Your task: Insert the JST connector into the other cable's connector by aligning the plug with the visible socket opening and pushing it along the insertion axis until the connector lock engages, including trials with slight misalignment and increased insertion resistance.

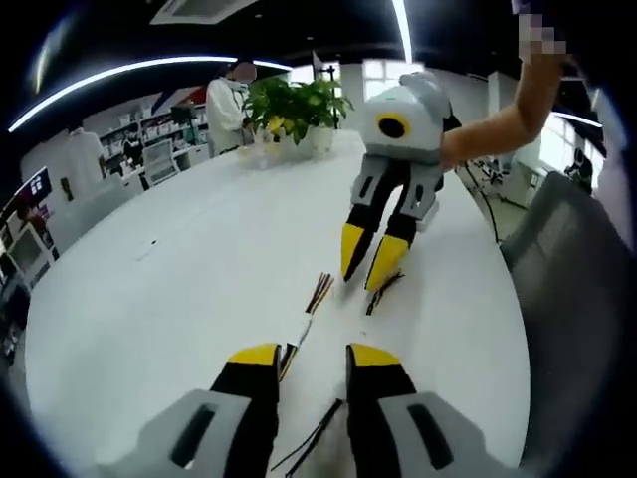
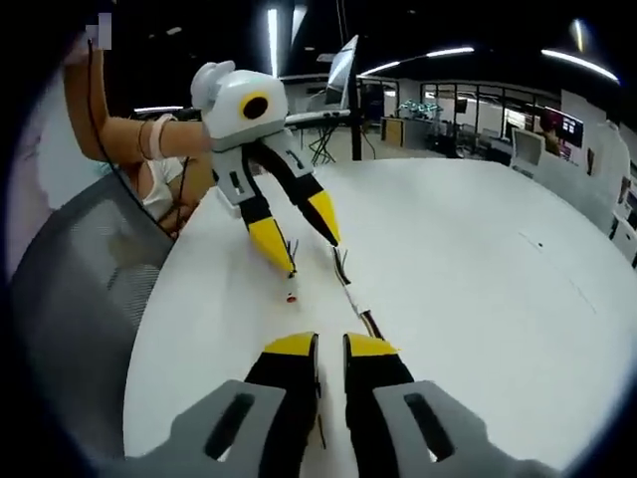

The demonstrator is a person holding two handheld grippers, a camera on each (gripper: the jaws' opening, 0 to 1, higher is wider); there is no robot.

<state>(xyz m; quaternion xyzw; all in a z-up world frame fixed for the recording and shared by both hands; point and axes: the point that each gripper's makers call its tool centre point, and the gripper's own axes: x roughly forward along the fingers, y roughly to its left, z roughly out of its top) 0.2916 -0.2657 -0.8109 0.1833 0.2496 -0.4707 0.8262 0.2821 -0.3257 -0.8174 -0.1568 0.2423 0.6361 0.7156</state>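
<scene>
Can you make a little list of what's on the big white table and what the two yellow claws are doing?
Table: white, round-edged
Left gripper: jaws apart, low over the table
Right gripper: jaws nearly together, wires by its tips
Cables: thin coloured wires lying on the table between the grippers
Grip on cables: cannot tell
Plant: green, in a white pot at the far edge
Chair: grey beside the table

1. No legible text, label, brand, number or sign is present in the left gripper view or the right gripper view.
2. The wall screens [image 1: 30, 189] at far left in the left gripper view carry content too small and blurred to read.
</scene>
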